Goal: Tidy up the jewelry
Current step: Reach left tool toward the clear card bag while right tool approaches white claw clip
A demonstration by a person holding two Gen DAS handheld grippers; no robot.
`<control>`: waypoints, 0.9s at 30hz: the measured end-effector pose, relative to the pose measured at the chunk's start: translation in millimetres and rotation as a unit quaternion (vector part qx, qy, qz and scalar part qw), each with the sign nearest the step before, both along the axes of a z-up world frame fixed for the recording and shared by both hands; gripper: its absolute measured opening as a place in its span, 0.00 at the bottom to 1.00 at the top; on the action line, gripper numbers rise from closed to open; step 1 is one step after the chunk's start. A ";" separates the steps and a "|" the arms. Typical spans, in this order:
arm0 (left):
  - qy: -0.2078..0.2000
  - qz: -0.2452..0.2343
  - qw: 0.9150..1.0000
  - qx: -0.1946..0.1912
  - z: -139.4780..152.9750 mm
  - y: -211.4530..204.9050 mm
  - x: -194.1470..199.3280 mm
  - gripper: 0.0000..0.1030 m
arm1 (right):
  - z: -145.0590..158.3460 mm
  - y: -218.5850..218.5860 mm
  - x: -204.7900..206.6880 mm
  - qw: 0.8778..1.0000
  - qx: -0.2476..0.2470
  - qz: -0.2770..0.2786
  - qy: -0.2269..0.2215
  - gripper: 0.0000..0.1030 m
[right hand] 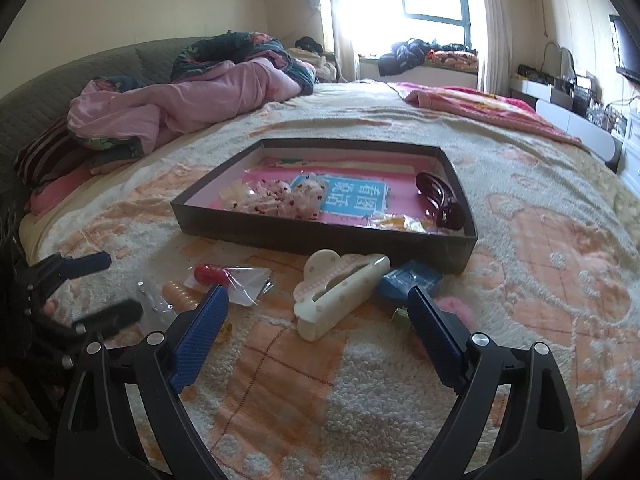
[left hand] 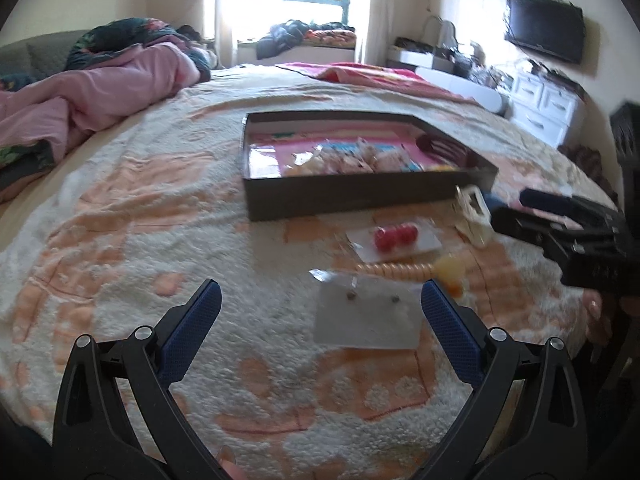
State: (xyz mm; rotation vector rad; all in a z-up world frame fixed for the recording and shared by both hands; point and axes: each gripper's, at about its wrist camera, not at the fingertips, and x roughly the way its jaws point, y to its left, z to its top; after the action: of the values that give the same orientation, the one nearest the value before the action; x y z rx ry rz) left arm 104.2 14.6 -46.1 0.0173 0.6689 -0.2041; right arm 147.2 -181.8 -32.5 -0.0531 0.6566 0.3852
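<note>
I'm seeing both tools spread wide, gripping nothing: left tool [left hand: 320, 300] framing the clear earring packet [left hand: 366, 314], right tool [right hand: 318, 304] hovering over the cream plastic hair claw [right hand: 340, 288].

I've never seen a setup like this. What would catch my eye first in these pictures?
Probably the shallow dark box in the middle of the bed, already holding small wrapped trinkets and a dark red hair claw. In front of it more pieces lie loose on the blanket: a big cream hair claw, a red bobble in a clear packet and a card with two studs. The left gripper and right gripper frame them, both open.
</note>
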 end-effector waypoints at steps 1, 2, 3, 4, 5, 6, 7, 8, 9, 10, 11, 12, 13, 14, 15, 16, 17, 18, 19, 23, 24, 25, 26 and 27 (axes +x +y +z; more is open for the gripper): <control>0.001 -0.005 1.000 0.006 -2.1 -3.2 0.3 0.89 | -1.3 0.6 2.2 1.000 0.000 0.000 0.004 0.82; 0.002 -0.010 1.000 0.009 -3.9 -5.9 0.5 0.89 | -2.9 0.9 3.3 1.000 0.001 0.000 0.008 0.81; 0.003 -0.012 1.000 0.011 -4.9 -8.0 0.5 0.89 | -4.5 1.4 4.9 1.000 0.002 0.000 0.013 0.80; 0.005 -0.017 1.000 0.012 -6.6 -10.0 0.8 0.89 | -5.7 2.2 6.2 1.000 0.003 0.000 0.016 0.79; 0.006 -0.020 1.000 0.013 -8.0 -11.6 1.0 0.89 | -6.4 2.8 6.8 1.000 0.003 0.000 0.019 0.78; 0.008 -0.023 1.000 0.014 -9.7 -13.4 1.5 0.89 | -7.3 3.5 8.5 1.000 0.005 -0.003 0.022 0.77; 0.009 -0.026 1.000 0.015 -10.7 -14.4 2.1 0.89 | -8.5 4.2 10.3 1.000 0.006 -0.005 0.026 0.76; 0.012 -0.030 0.999 0.015 -11.9 -16.0 2.7 0.89 | -9.4 4.9 11.6 1.000 0.008 -0.008 0.029 0.76; 0.013 -0.035 0.999 0.015 -13.2 -18.0 3.2 0.89 | -10.6 5.9 13.6 0.999 0.008 -0.012 0.032 0.74; 0.012 -0.038 0.999 0.018 -14.2 -20.9 3.9 0.89 | -11.7 6.7 15.5 0.999 0.008 -0.016 0.034 0.72; 0.013 -0.042 0.999 0.022 -15.1 -23.4 4.8 0.89 | -12.6 7.5 16.8 0.999 0.007 -0.019 0.036 0.71; 0.014 -0.044 0.999 0.023 -15.1 -24.8 5.8 0.89 | -14.4 8.6 19.4 0.999 0.006 -0.026 0.041 0.68; 0.015 -0.047 0.999 0.022 -16.1 -26.5 6.6 0.89 | -15.6 8.8 21.3 0.999 0.007 -0.029 0.044 0.65; 0.016 -0.048 0.998 0.023 -17.1 -27.6 7.4 0.89 | -17.4 9.4 23.3 0.998 0.008 -0.033 0.048 0.63; 0.017 -0.049 0.998 0.023 -18.3 -28.7 8.1 0.89 | -19.3 9.7 25.6 0.998 0.011 -0.039 0.051 0.61; 0.018 -0.049 0.998 0.024 -19.1 -29.4 8.4 0.89 | -20.4 9.7 27.5 0.998 0.013 -0.044 0.053 0.61; 0.020 -0.050 0.998 0.023 -20.0 -29.9 9.3 0.89 | -20.9 10.3 28.6 0.997 0.014 -0.047 0.054 0.61; 0.020 -0.050 0.998 0.023 -20.5 -30.0 10.0 0.89 | -21.4 11.0 29.9 0.997 0.014 -0.051 0.055 0.60; 0.021 -0.050 0.998 0.022 -21.0 -30.0 10.7 0.89 | -22.1 12.1 31.7 0.997 0.016 -0.056 0.055 0.59; 0.025 -0.054 0.998 0.020 -22.8 -32.3 11.7 0.85 | -24.4 13.5 38.3 0.995 0.019 -0.073 0.058 0.54; 0.026 -0.054 0.998 0.020 -23.1 -32.2 12.0 0.84 | -25.5 13.7 39.5 0.995 0.020 -0.078 0.059 0.50; 0.028 -0.053 0.998 0.021 -23.9 -32.4 12.6 0.81 | -26.4 13.6 40.5 0.995 0.021 -0.081 0.061 0.47; 0.031 -0.052 0.998 0.023 -24.7 -32.3 13.3 0.78 | -28.0 12.4 41.8 0.994 0.023 -0.087 0.063 0.43; 0.033 -0.050 0.998 0.024 -25.3 -32.2 13.8 0.76 | -29.4 11.3 42.9 0.994 0.024 -0.089 0.065 0.41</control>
State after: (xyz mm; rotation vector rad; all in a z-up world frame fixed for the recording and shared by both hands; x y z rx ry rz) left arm 118.0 -17.6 -71.4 0.0905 0.7396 -0.2859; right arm 190.1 -170.5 -61.9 0.0761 0.7744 0.2326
